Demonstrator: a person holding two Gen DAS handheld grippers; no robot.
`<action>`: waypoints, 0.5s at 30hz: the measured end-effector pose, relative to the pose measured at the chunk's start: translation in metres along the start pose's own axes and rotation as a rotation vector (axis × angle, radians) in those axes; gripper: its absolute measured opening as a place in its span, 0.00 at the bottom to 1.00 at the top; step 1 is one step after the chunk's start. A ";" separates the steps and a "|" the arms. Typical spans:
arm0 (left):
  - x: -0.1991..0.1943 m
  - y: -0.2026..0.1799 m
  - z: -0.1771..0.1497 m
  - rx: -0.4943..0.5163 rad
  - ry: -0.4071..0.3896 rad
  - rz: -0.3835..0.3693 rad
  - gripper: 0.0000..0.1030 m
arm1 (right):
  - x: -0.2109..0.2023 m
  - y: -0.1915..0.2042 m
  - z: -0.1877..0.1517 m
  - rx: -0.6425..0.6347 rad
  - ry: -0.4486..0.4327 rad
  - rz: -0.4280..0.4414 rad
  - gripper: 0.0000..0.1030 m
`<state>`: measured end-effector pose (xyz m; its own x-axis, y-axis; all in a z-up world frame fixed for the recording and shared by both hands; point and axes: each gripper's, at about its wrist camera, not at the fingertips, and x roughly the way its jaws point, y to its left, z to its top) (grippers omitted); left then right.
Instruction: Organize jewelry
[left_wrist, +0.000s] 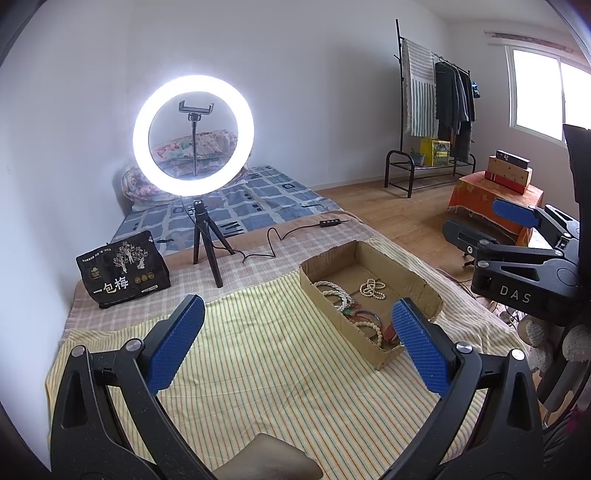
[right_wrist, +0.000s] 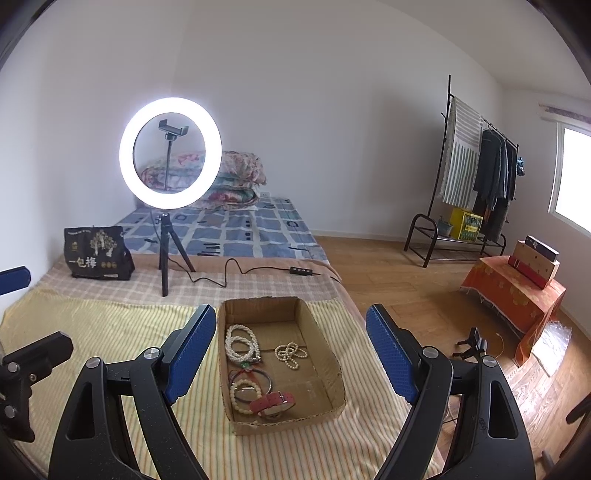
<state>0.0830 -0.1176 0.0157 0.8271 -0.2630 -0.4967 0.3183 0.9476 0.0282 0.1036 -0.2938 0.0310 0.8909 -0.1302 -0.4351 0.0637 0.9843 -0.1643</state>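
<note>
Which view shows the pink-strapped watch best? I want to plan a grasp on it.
The right wrist view: the pink-strapped watch lies unobstructed at the near end of the cardboard box. In the left wrist view the box wall and the left gripper finger hide most of it.

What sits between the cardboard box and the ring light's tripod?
In the right wrist view, only bedding: yellow striped cloth, then checked blanket, with the light's black cable trailing between cardboard box and tripod.
</note>
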 end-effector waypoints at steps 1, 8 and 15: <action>0.000 0.000 0.000 0.000 0.000 0.000 1.00 | 0.000 0.000 0.000 -0.002 0.001 0.000 0.81; 0.000 0.002 -0.001 -0.009 -0.006 0.011 1.00 | 0.001 0.000 -0.001 -0.012 0.004 0.000 0.81; 0.000 0.001 0.000 -0.001 -0.008 0.015 1.00 | 0.001 0.000 -0.001 -0.010 0.007 0.001 0.81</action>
<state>0.0834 -0.1163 0.0158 0.8356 -0.2497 -0.4893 0.3048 0.9518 0.0348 0.1040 -0.2940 0.0293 0.8879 -0.1303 -0.4412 0.0583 0.9832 -0.1730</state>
